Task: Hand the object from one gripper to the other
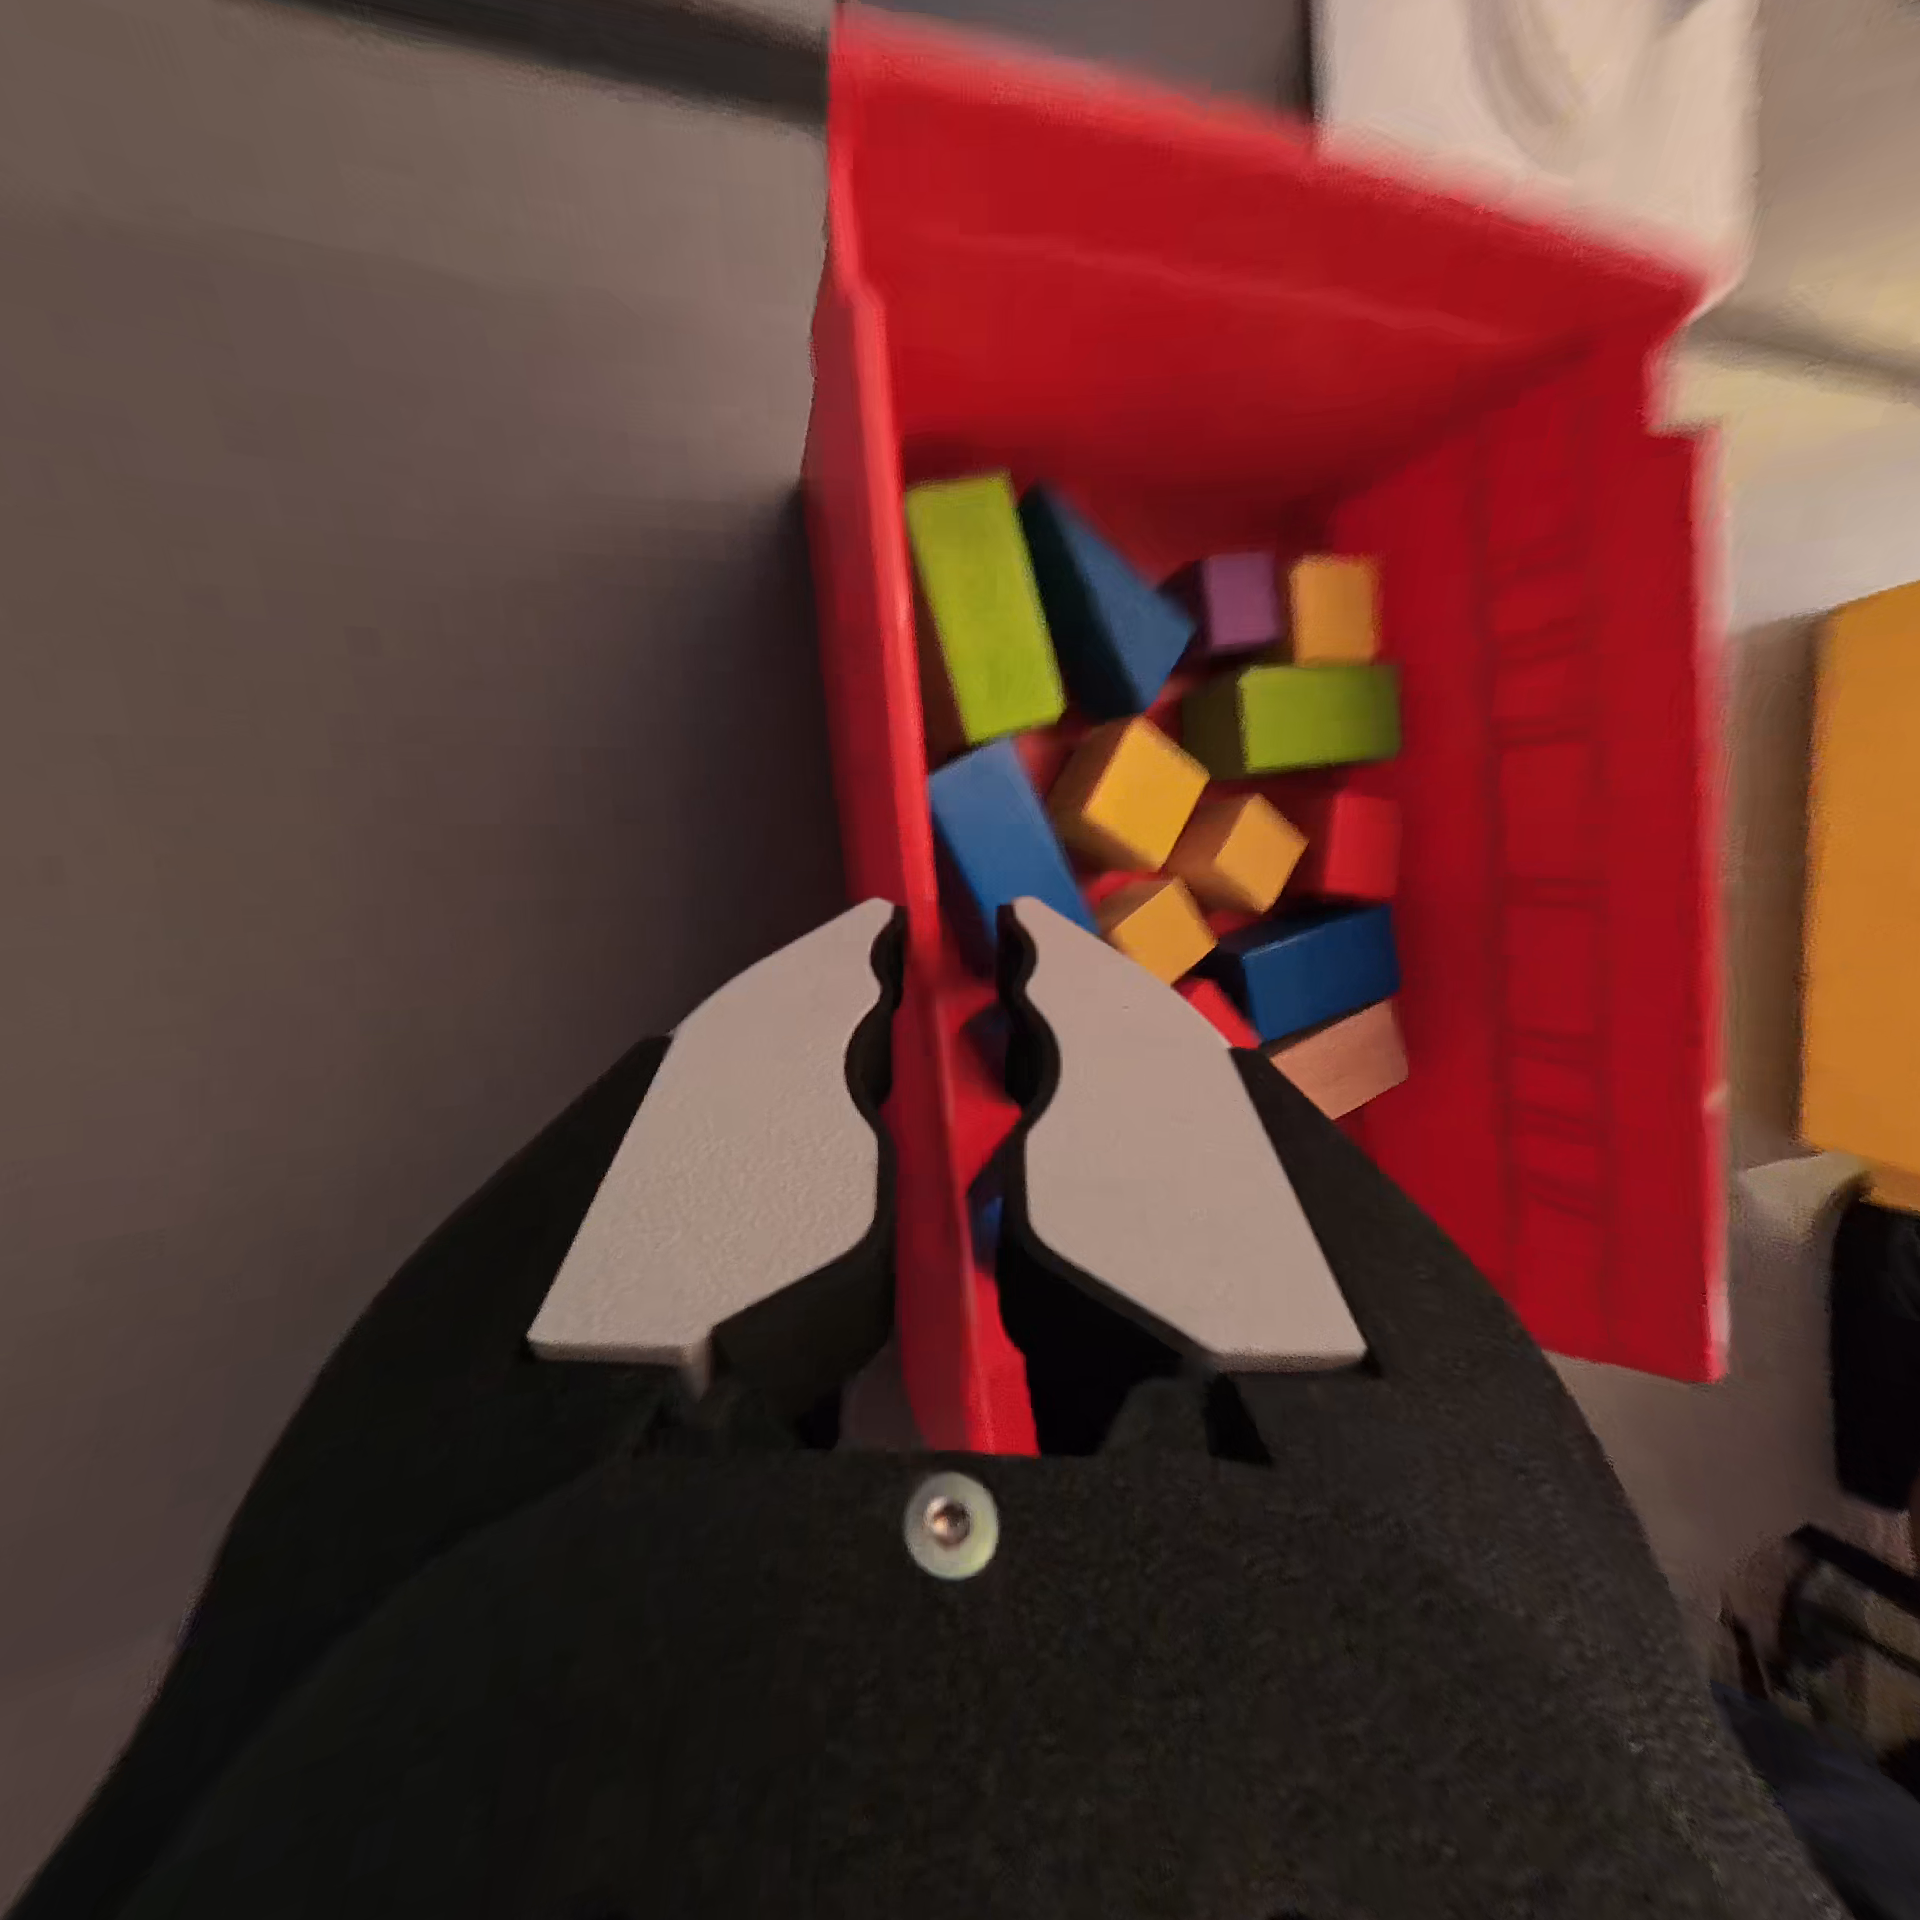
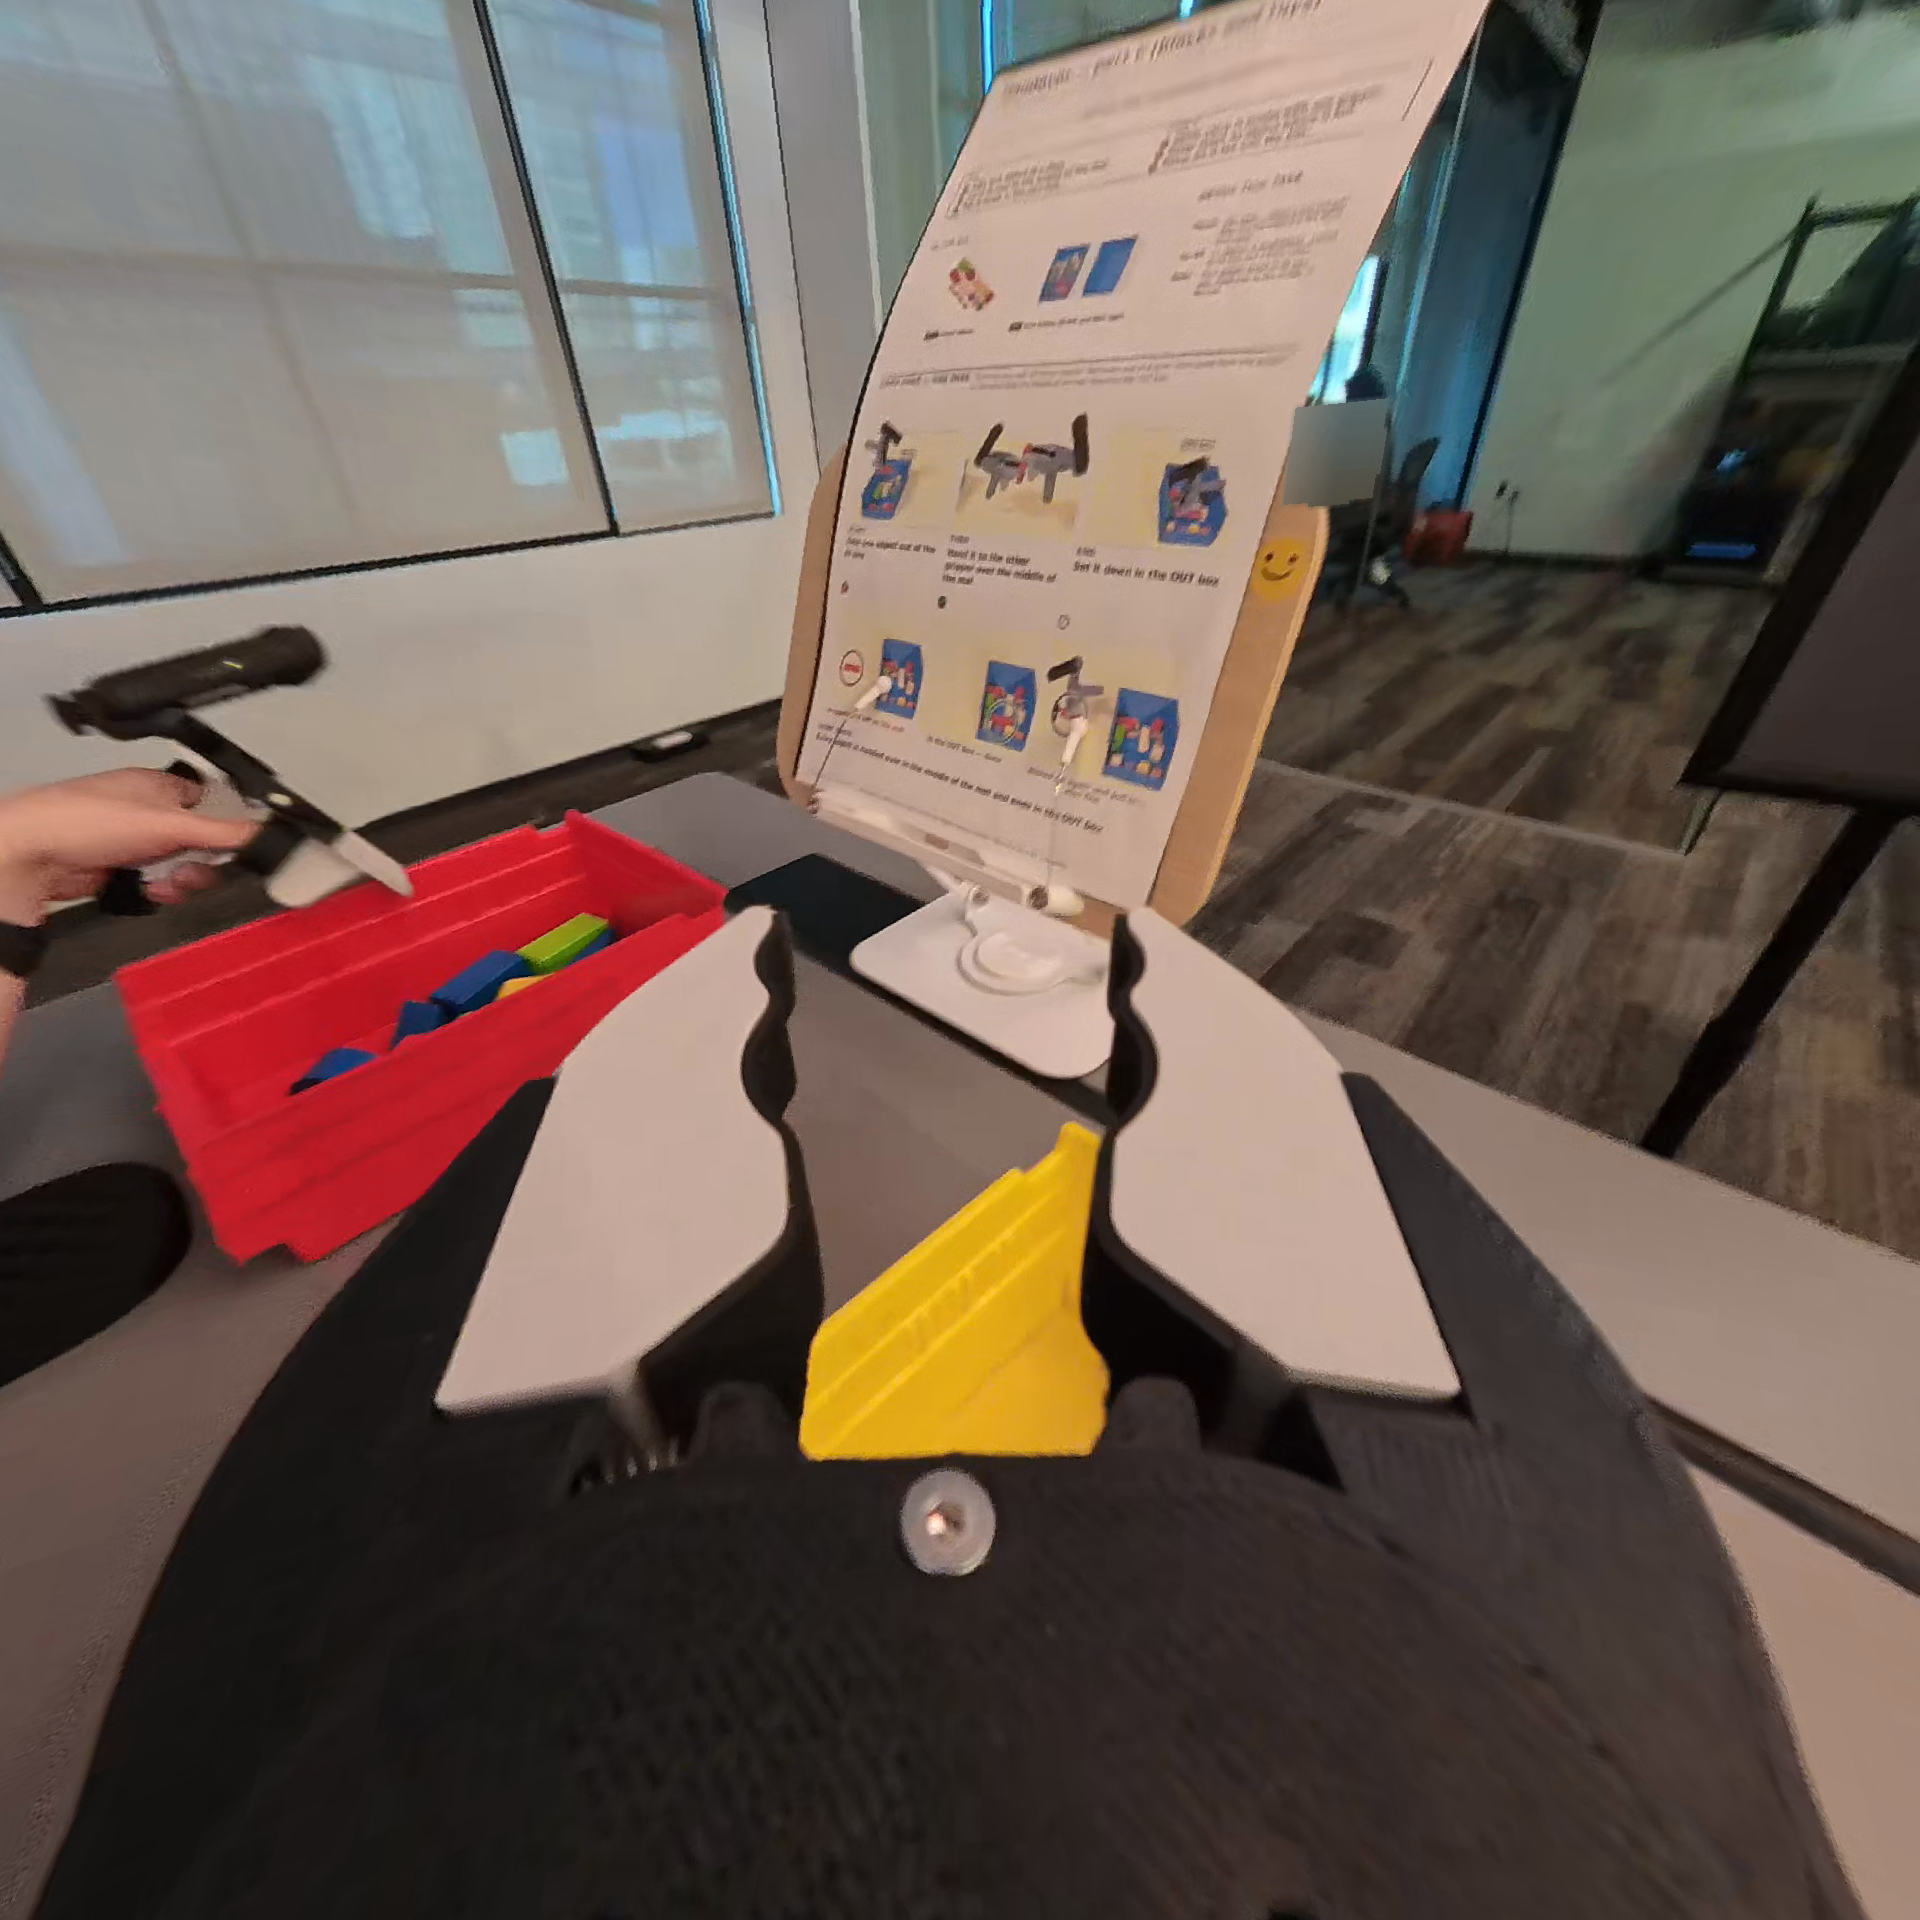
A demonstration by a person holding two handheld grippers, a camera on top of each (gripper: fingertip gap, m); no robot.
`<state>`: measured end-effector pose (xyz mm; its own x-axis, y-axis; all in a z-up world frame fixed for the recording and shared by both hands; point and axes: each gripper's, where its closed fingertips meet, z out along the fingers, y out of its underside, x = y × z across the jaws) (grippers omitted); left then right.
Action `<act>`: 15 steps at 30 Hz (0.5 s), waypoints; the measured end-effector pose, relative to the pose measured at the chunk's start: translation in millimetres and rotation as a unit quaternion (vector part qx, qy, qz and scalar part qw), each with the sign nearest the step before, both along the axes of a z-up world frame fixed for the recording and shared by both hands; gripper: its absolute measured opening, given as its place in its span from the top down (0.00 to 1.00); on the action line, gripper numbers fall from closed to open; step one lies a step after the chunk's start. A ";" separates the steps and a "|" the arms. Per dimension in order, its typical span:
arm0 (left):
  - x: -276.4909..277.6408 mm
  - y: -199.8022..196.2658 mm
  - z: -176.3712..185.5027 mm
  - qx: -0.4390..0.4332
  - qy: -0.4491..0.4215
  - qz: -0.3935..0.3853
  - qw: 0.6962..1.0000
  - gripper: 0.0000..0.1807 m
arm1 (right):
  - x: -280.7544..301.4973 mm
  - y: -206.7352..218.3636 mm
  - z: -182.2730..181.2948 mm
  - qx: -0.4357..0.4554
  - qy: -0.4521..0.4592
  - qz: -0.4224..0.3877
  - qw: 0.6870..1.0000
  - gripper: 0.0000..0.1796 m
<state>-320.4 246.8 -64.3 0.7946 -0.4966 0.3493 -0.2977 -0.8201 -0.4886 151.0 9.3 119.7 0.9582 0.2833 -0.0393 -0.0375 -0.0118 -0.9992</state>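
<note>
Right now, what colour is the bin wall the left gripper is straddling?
Red. The left gripper straddles the red bin wall, best seen in the left wrist view.

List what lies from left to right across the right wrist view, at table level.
Person's hand → left tool over the red bin's rim → red bin of coloured blocks → yellow bin corner between the right tool's open fingers → white stand base of the instruction sheet.

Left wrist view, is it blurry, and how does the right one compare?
Left wrist view: the red bin smears at its far rim, and the blocks are soft. Right wrist view: sharper, with mild blur on the instruction sheet, and wide-angle bending.
</note>
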 end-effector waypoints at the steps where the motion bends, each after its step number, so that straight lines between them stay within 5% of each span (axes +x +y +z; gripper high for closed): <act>1: 1.8 4.1 15.8 0.028 -0.032 0.007 0.999 0.87 | 3.2 1.8 -2.1 0.020 -0.010 -0.010 1.000 0.67; 5: 19.9 -18.0 79.8 0.121 -0.139 -0.074 0.980 0.89 | 0.3 -1.4 3.6 0.072 -0.007 0.008 0.997 0.67; 8: 49.9 -68.7 107.5 0.169 -0.183 -0.237 0.939 0.88 | -4.1 -5.5 6.4 0.075 -0.011 0.019 0.997 0.67; 12: 87.7 -140.6 88.3 0.256 -0.158 -0.478 0.825 0.85 | -3.9 -8.5 3.4 0.063 -0.005 0.028 0.998 0.67; 15: 101.0 -144.2 56.7 0.249 -0.090 -0.502 0.823 0.83 | -3.0 -9.4 1.7 0.059 0.008 0.034 0.998 0.67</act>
<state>-219.4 102.6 -7.6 -0.1467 -0.9888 -0.0285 -0.5898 0.1106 -0.7999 148.0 -0.2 121.3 0.9359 0.3520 -0.0159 -0.0558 0.1034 -0.9931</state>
